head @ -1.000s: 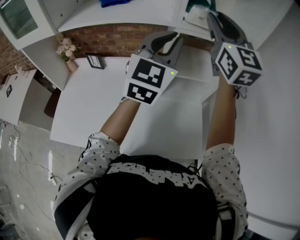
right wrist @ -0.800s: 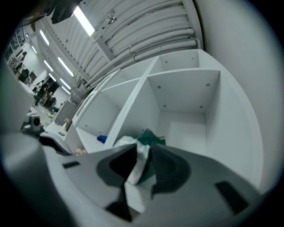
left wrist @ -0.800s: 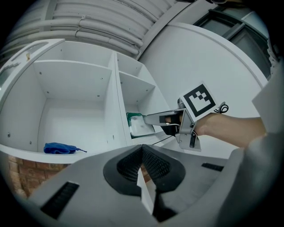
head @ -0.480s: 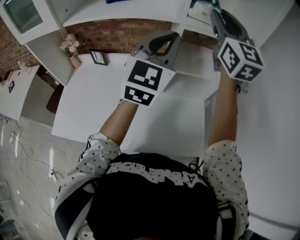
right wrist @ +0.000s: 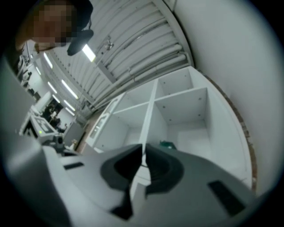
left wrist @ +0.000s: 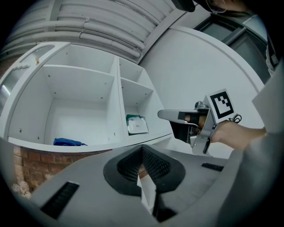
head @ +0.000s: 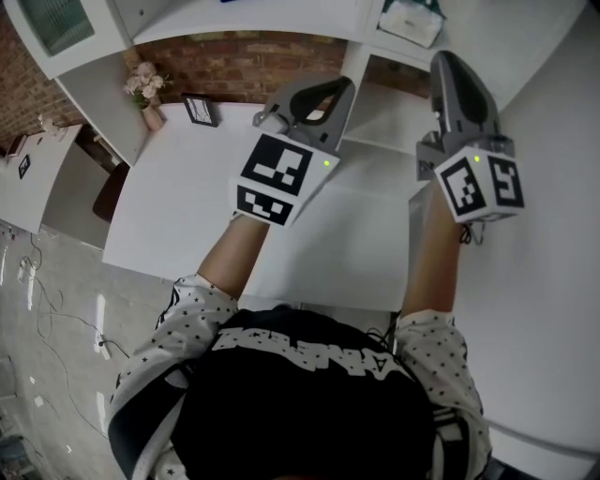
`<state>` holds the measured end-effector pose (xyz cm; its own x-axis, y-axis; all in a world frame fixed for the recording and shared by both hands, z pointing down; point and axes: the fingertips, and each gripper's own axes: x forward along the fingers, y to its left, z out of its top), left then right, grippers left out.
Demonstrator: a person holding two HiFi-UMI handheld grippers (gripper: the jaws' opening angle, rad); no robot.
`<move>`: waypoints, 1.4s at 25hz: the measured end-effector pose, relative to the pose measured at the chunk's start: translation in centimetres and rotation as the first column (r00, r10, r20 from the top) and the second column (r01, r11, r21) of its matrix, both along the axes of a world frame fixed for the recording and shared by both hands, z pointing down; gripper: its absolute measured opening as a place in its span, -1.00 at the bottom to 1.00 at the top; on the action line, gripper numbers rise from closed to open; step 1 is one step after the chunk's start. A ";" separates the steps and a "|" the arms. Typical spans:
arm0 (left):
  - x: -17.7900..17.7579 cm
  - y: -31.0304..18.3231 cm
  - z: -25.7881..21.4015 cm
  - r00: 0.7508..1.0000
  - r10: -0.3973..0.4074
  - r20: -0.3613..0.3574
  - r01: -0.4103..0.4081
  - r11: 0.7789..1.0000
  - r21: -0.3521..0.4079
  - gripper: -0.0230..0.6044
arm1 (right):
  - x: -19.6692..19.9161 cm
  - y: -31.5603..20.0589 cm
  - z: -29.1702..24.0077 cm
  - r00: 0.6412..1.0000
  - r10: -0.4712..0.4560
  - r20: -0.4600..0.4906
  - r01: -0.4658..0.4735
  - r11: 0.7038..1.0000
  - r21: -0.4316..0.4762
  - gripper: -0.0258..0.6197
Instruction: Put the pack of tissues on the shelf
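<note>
The pack of tissues [head: 412, 19], white with a green edge, lies in a compartment of the white shelf [head: 375, 94]. The left gripper view shows the pack [left wrist: 137, 125] in the lower right compartment, and a green corner [right wrist: 167, 145] of it peeks over the jaws in the right gripper view. My right gripper [head: 451, 64] is below the pack and apart from it. Its jaws are closing, nearly together, with nothing between them [right wrist: 143, 153]. My left gripper [head: 314, 92] hovers over the desk, shut and empty [left wrist: 142, 148].
A blue thing [left wrist: 66, 142] lies in the wide compartment to the left of the tissues. On the white desk [head: 187, 216] stand a small vase of flowers [head: 145, 89] and a picture frame [head: 200, 110] against the brick wall. A low white cabinet [head: 28, 173] is at far left.
My right gripper has drawn back out of the shelf compartment, leaving the tissues there, and its jaws have come together. The left gripper has sunk slightly and shut.
</note>
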<state>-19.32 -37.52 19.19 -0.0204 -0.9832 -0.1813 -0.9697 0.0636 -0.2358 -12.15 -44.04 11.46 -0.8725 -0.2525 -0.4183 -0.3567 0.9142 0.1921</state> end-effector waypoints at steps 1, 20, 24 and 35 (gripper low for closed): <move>0.3 0.3 0.1 1.000 0.007 -0.002 -0.007 1.000 0.000 -0.82 | 0.2 0.9 0.4 1.000 -0.023 -0.009 0.023 1.000 0.003 -0.79; 3.4 5.0 7.7 0.989 0.081 -0.124 -0.095 0.989 -0.112 -0.81 | 2.7 9.2 14.2 0.969 -0.180 -0.167 0.150 0.973 -0.178 -0.82; 2.9 6.1 9.9 0.985 0.054 -0.163 -0.078 0.986 -0.145 -0.81 | 2.2 10.0 16.9 0.958 -0.217 -0.188 0.170 0.956 -0.239 -0.82; 2.0 8.1 11.5 0.987 -0.006 -0.162 -0.024 0.984 -0.179 -0.81 | 1.9 11.2 19.5 0.944 -0.262 -0.199 0.199 0.937 -0.288 -0.83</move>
